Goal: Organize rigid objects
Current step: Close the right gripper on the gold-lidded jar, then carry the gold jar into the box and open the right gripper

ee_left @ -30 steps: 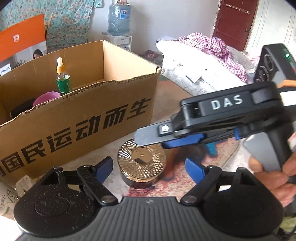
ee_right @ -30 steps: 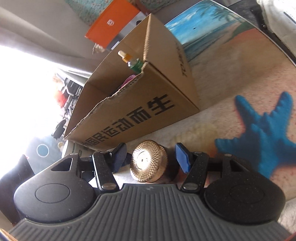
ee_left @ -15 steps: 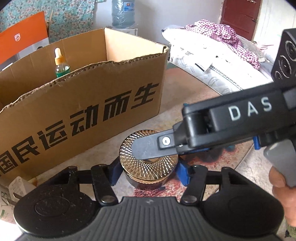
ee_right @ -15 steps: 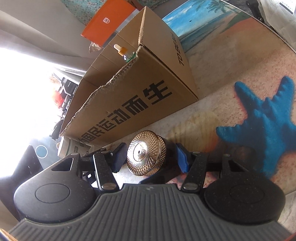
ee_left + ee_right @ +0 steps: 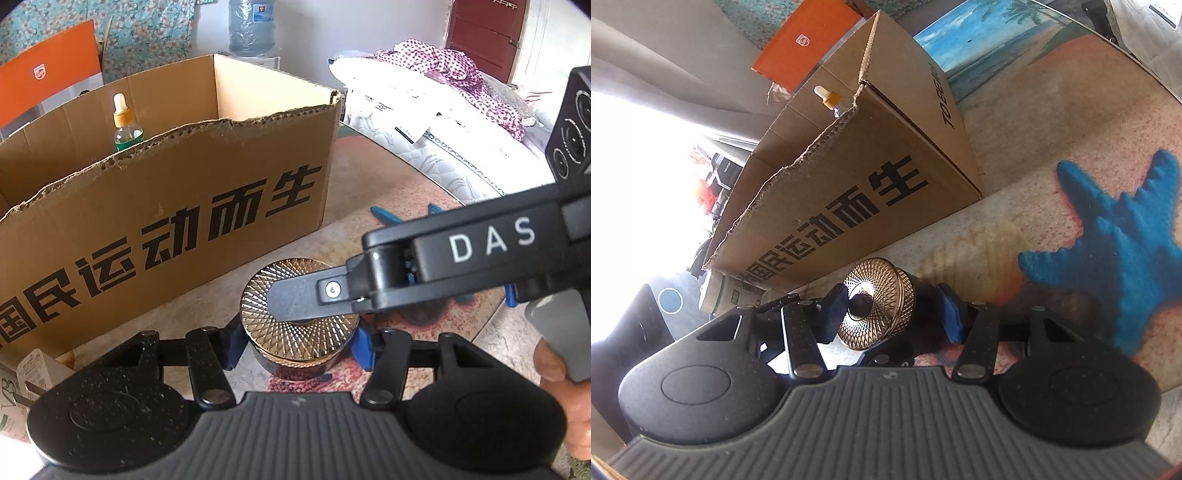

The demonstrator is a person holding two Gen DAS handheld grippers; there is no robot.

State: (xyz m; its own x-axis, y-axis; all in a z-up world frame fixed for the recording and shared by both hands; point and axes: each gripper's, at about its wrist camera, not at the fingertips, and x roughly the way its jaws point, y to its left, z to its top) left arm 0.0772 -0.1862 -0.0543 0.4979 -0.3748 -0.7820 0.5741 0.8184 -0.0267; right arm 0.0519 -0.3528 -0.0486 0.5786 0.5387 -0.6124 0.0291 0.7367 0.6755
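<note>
A dark jar with a gold patterned lid (image 5: 295, 332) stands on the table in front of a cardboard box (image 5: 166, 206). My left gripper (image 5: 297, 345) is shut on the jar's body, blue pads on both sides. My right gripper (image 5: 892, 314) straddles the same jar (image 5: 882, 306) from the side; one finger (image 5: 306, 295) lies over the lid, the other pad sits by the jar's base. I cannot tell whether its pads press the jar. A green dropper bottle (image 5: 125, 125) stands inside the box.
The box (image 5: 857, 177) is open-topped with a torn front edge. A carton (image 5: 22, 373) lies at the box's left corner. An orange box (image 5: 48, 70) stands behind. A bed with bedding (image 5: 443, 122) is at the right. The table mat shows a blue starfish (image 5: 1119, 251).
My left gripper has come forward and closed on the jar. My right gripper has swung in over the lid, its view tilting to show the jar side-on.
</note>
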